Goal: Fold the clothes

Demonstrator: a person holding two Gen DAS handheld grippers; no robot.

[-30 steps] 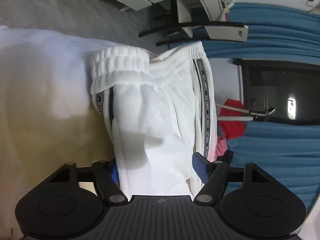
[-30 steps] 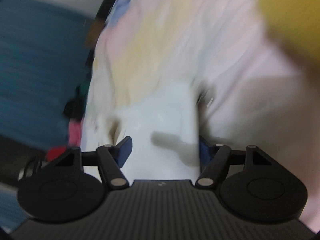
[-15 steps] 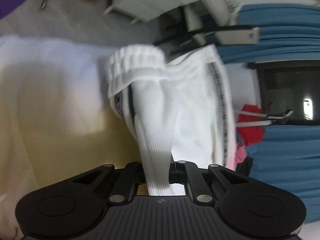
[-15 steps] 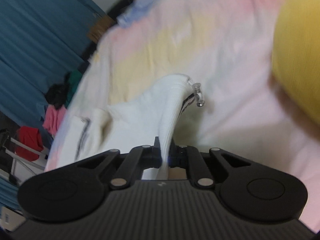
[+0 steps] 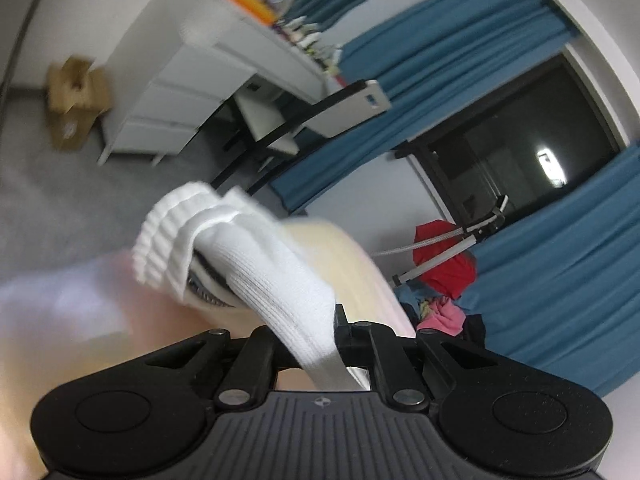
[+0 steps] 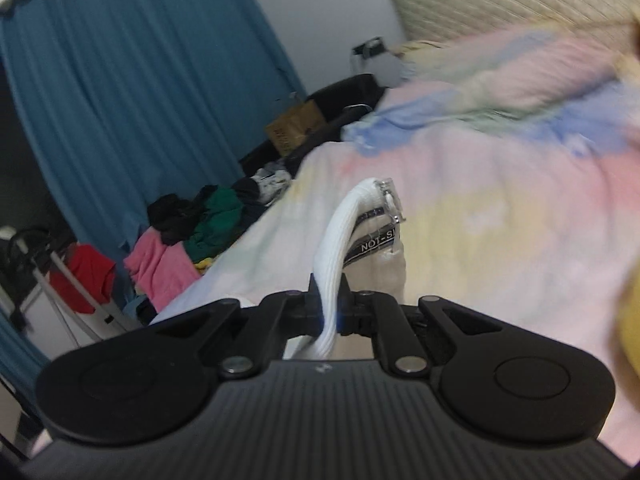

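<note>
Both grippers, left (image 5: 334,330) and right (image 6: 326,306), are pinching the white garment (image 5: 272,276) above a pastel bedspread (image 6: 500,216); blue curtains (image 6: 132,92) are hanging behind a clothes pile (image 6: 192,228).

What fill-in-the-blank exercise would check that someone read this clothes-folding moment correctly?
1. Both grippers are shut on the same ____ ribbed garment.
2. In the right wrist view, the right gripper pinches the fabric above a pastel ____.
3. Behind the left gripper, the window is flanked by ____ curtains.
4. A ____ cloth hangs on the drying rack.

Missing words: white; bedspread; blue; red
</note>
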